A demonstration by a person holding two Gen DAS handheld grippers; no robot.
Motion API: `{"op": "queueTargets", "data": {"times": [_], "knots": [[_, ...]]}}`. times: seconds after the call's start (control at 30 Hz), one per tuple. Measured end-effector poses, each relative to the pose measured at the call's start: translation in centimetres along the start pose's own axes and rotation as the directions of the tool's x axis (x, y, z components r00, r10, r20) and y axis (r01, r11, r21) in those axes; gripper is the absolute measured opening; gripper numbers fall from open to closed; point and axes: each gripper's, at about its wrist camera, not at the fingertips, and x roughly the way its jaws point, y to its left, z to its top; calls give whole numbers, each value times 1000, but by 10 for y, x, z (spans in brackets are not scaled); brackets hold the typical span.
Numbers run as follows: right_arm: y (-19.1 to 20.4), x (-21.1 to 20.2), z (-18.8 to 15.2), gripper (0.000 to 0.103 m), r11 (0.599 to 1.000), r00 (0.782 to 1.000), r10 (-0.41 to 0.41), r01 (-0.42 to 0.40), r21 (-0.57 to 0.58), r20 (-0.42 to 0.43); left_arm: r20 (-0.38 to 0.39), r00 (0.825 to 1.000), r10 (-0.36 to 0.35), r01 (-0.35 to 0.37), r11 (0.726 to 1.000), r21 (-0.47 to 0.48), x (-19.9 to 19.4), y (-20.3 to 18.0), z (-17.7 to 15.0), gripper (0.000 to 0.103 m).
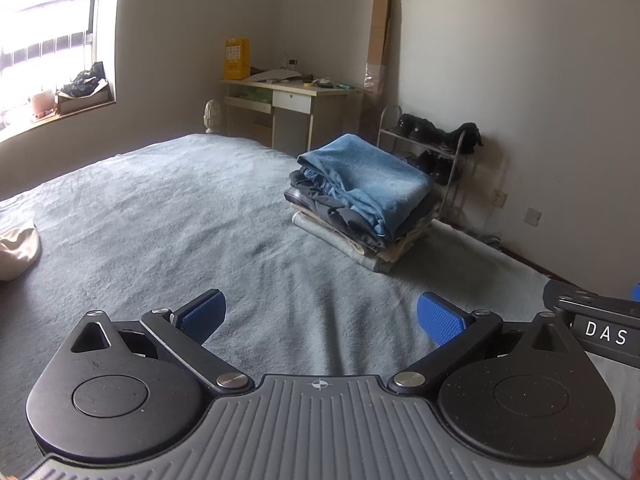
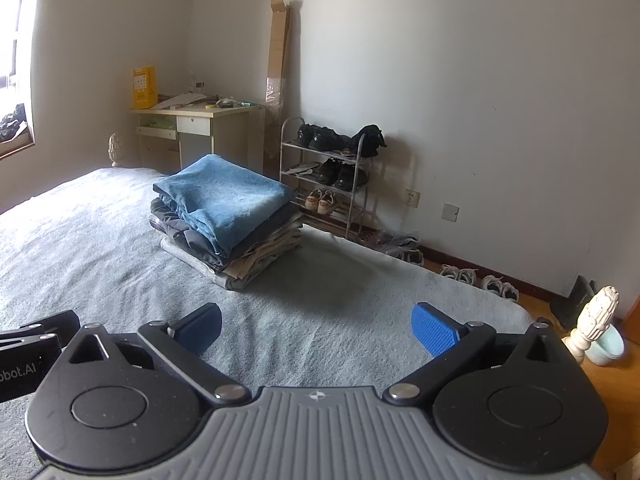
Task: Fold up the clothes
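Both tools hang low over the bed (image 1: pixel 160 208), side by side. The left gripper (image 1: pixel 320 316) has its blue pads spread wide with nothing between them, and the right gripper (image 2: pixel 318 326) is spread the same way, empty too.

Ahead, near the bed's far right edge, sits a stack of folded clothes (image 2: pixel 230 220): a blue towelling piece on top, dark garments under it, beige and pale layers at the bottom. It looks soft, floppy and light, with some bulk to the pile. It stands square and neat, well apart from both grippers.

Over at the bed's left edge in the left wrist view, a cream garment (image 1: pixel 18 252) lies crumpled, only partly in frame. It may be the next piece to fold, though too little shows to tell what it is.

Cloth like that will sag and bunch, so a single pinch in the middle would only drag it. A better hold is one gripper at each of two corners or along a hem. The fleecy bed cover grips fabric, so lift rather than slide.
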Motion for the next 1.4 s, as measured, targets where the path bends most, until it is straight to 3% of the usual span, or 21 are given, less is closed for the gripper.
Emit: {"op": "queueTargets", "data": {"times": [1.4], "knots": [[4,-12,-2,103,1000,1000,8,-8,-14,7,5,1000,5,-5,1000,-20,-5,5,1,103]]}}
